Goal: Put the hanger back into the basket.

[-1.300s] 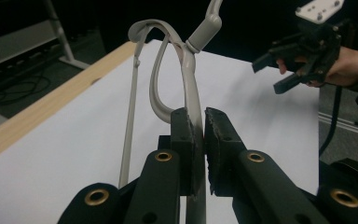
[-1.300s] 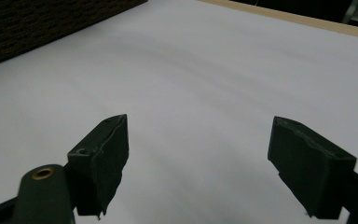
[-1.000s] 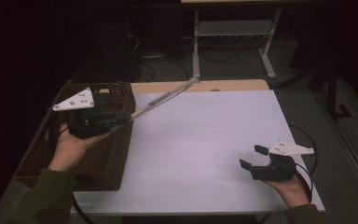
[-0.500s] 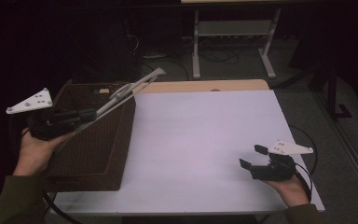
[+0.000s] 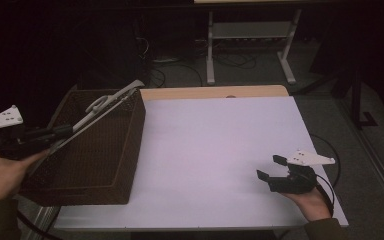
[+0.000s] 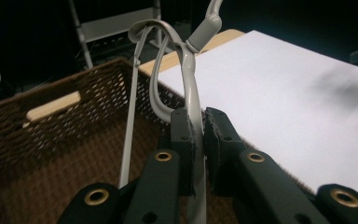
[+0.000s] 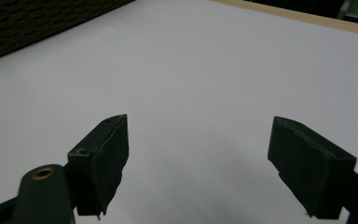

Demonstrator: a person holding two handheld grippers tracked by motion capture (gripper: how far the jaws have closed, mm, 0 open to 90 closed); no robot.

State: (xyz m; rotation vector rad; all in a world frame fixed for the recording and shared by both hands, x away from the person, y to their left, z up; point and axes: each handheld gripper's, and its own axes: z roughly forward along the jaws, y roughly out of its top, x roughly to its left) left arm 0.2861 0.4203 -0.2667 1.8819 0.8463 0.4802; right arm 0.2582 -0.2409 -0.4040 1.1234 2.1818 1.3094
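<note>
White table (image 5: 220,150) carries a brown wicker basket (image 5: 105,170) at its left edge. Left gripper (image 6: 196,140) clamps grey tongs (image 6: 186,84), held slanting above the basket. Right gripper (image 5: 269,169) rests near the right edge, jaws spread wide, grasping nothing.

Dark woven basket (image 5: 100,165) at the white table's (image 5: 215,150) left edge; metal stand (image 5: 250,35) beyond.

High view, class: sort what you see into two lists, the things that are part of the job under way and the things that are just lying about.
In use:
left hand-held gripper, shut on the grey tongs
wicker basket, under the tongs

Just about:
right hand-held gripper, open and empty
white table
metal stand on the floor behind
</note>
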